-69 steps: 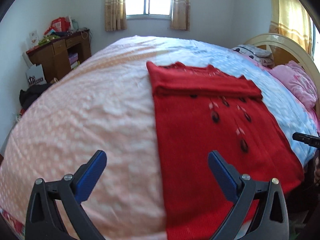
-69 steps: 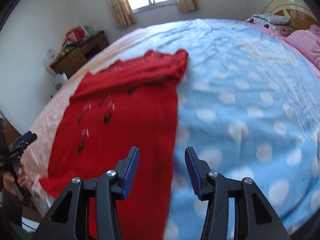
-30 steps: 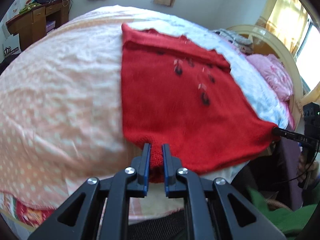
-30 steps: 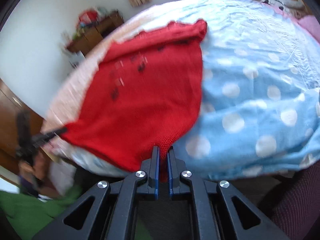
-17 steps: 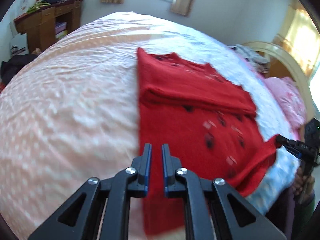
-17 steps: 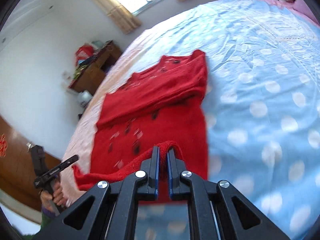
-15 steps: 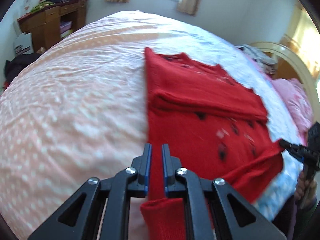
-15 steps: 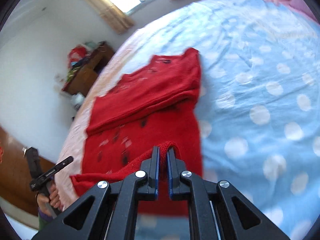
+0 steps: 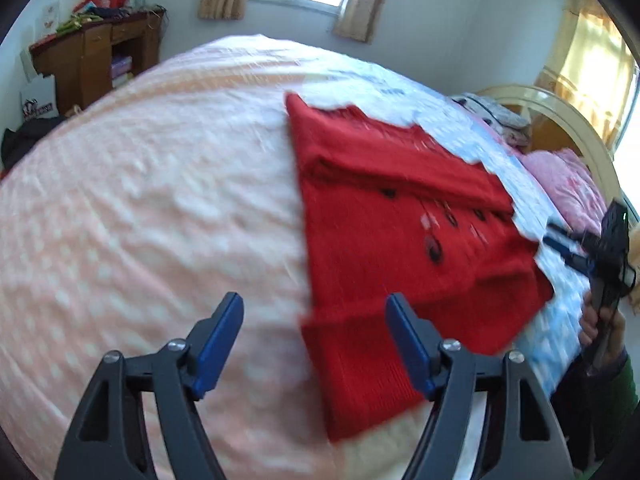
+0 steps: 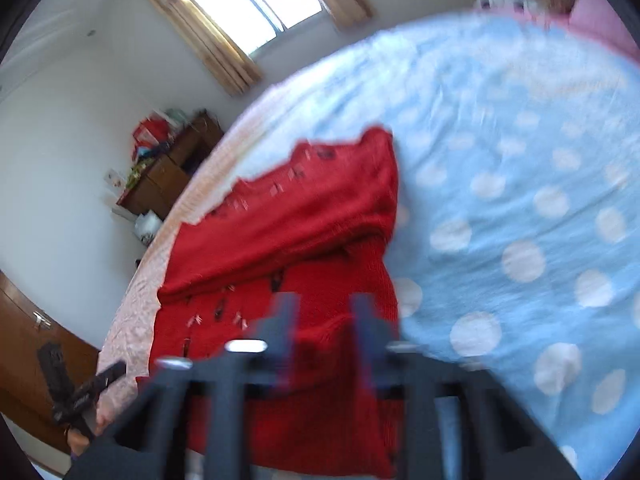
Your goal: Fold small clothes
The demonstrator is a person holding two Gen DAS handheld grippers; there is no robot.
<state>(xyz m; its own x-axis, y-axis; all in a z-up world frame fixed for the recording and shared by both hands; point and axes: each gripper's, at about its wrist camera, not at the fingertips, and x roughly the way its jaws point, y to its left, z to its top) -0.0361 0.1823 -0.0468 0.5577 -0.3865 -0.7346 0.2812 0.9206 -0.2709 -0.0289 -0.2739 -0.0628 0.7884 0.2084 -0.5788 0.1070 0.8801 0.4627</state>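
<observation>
A red knitted sweater (image 9: 384,216) with dark flower marks lies on the bed, its far part folded toward me and its near hem folded up over the body. My left gripper (image 9: 314,336) is open and empty, just above the sweater's near left corner. My right gripper (image 10: 322,320) is blurred by motion, its jaws apart over the sweater (image 10: 296,240) at its near right hem fold. The right gripper also shows in the left wrist view (image 9: 568,246), open at the sweater's right edge.
The bed cover is pink with dots on the left (image 9: 140,200) and blue with white dots on the right (image 10: 520,200). A wooden desk (image 9: 92,56) stands at the far left wall. Pink pillows (image 9: 568,184) and a headboard lie at the right.
Both grippers carried the near hem up over the sweater body, then opened and let it go. The hem now lies folded on the sweater.
</observation>
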